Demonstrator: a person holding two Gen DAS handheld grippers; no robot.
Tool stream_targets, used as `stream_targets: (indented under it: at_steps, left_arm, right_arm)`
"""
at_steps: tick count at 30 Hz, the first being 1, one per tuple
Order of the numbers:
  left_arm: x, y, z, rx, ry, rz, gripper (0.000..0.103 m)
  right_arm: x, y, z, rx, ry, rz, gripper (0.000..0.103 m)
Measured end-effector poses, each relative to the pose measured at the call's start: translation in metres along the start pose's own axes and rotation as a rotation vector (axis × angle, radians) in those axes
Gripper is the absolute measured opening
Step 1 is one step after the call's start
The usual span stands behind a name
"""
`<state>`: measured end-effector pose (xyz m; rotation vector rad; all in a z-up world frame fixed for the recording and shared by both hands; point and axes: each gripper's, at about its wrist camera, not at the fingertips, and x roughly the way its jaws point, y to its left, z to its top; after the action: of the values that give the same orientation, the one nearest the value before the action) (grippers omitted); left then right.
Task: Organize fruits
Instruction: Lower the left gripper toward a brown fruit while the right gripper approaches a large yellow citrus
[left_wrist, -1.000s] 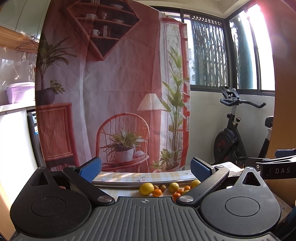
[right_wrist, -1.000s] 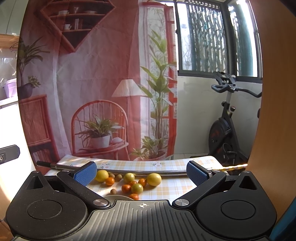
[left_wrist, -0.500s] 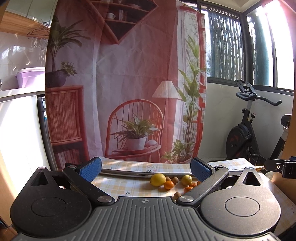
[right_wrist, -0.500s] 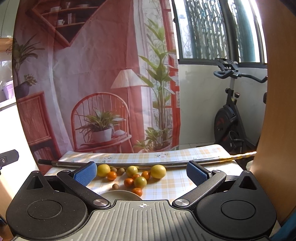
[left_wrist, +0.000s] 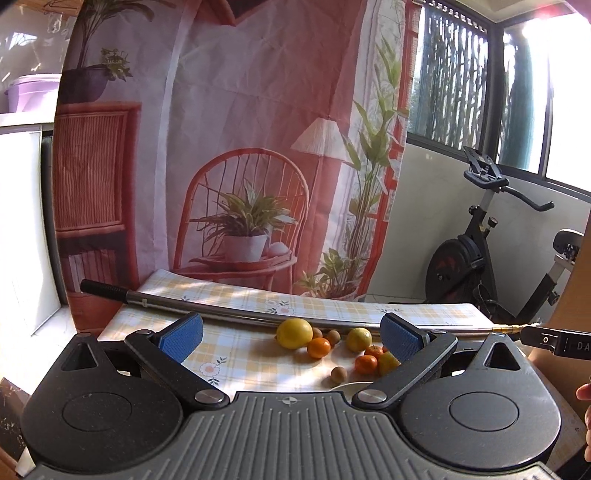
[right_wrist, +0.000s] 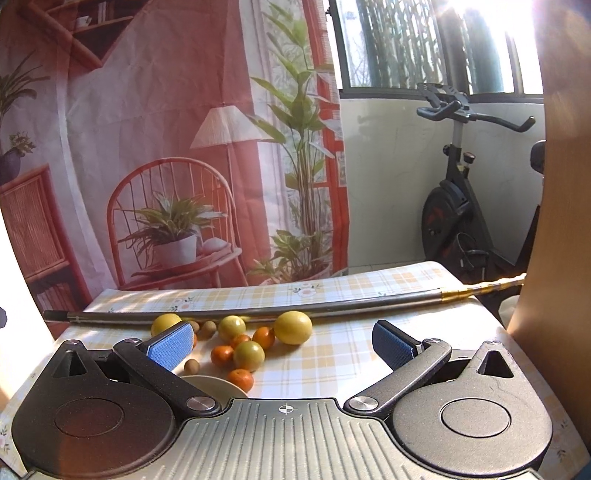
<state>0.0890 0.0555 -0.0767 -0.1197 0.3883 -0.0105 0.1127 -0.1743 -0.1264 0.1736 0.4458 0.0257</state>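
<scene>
Fruits: we see a loose cluster on the checked tablecloth (right_wrist: 332, 365) — a big lemon (right_wrist: 293, 327), a second lemon (right_wrist: 166, 323), two yellow-green round fruits (right_wrist: 248, 355), several small oranges (right_wrist: 241, 379) and a few little brown round fruits (right_wrist: 191, 366), all lying just ahead of both pairs of tongs.

Left tongs (left_wrist: 291, 338): released, blue pads spread wide with nothing between them; we hold them above the near edge of the table. From here the cluster lies ahead and towards the right pad (left_wrist: 400, 338), which covers part of one yellow-green fruit (left_wrist: 388, 362).

Right tongs (right_wrist: 283, 341): also released and holding nothing. The cluster lies ahead and towards the left pad (right_wrist: 170, 345), which hides part of the second lemon.

Big lemon: at the right end of the cluster in our right view, just in front of the pole.

Plate: a pale plate (right_wrist: 212, 384) shows only as a rim, close in front of the right tongs' body, with one small orange just beside it and a brown fruit near its far side.

Pole: a long metal pole (right_wrist: 258, 308) lies across the table behind the fruit — black grip at the left, gold-coloured end at the right.

Backdrop: a printed curtain (left_wrist: 258, 147) hangs beyond the table; an exercise bike (right_wrist: 461, 206) stands further off to the right.

Hand: fingertips (left_wrist: 584, 391) show at the right edge of our left view.
</scene>
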Motion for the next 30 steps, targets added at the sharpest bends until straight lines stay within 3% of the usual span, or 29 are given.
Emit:
stream_targets:
  at_steps: [6, 13, 17, 19, 24, 28, 30]
  left_arm:
    - [0.041, -0.004, -0.012, 0.081, 0.07, 0.073, 0.102]
    - [0.085, -0.015, -0.021, 0.162, 0.134, 0.069, 0.097]
    - [0.113, -0.027, -0.025, 0.207, 0.182, 0.022, 0.089]
    - [0.128, -0.034, -0.027, 0.234, 0.194, -0.004, 0.079]
    - [0.166, -0.052, -0.033, 0.25, 0.253, -0.107, 0.07]
    - [0.214, -0.053, -0.044, 0.19, 0.386, -0.163, 0.054]
    - [0.237, -0.049, -0.05, 0.135, 0.464, -0.179, 0.051]
  right_arm:
    - [0.04, -0.009, -0.009, -0.028, 0.035, 0.009, 0.103]
    - [0.079, -0.008, -0.019, -0.068, 0.066, 0.018, 0.103]
    - [0.097, -0.01, -0.024, -0.073, 0.078, 0.017, 0.101]
    - [0.106, -0.013, -0.024, -0.069, 0.083, 0.016, 0.096]
    - [0.128, -0.025, -0.023, -0.057, 0.077, -0.033, 0.088]
    - [0.146, -0.033, -0.024, -0.035, 0.11, -0.042, 0.086]
    - [0.153, -0.036, -0.026, -0.021, 0.121, -0.041, 0.086]
